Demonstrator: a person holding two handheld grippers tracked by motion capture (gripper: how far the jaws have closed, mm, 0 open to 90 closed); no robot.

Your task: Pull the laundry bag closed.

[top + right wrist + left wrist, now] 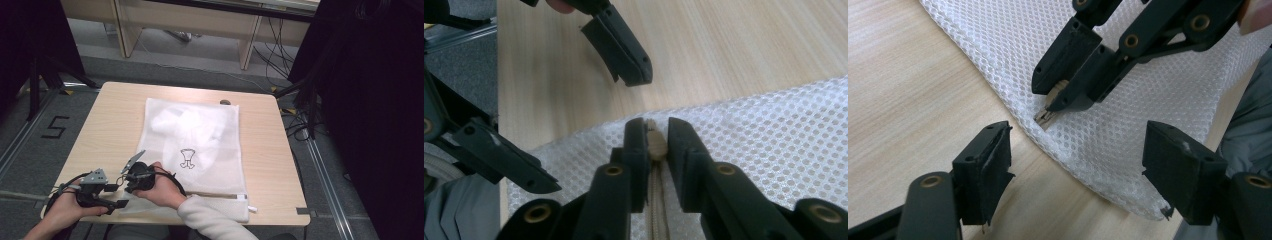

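Right gripper [656, 131] pinches what looks like the mesh bag's [774, 130] zipper pull [656, 143]; left gripper [1078, 175] gapes wide.

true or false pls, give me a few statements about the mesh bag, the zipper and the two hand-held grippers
1. The right hand-held gripper is shut on the beige zipper pull of the white mesh laundry bag. True.
2. The left hand-held gripper is clamped on the bag's corner. False: its jaws stand open, with the corner lying between them, not pressed.
3. The bag lies on a light wooden table. True.
4. The bag is empty. False: white fabric shows through the mesh.
5. The bag bears a small black outline drawing. True.
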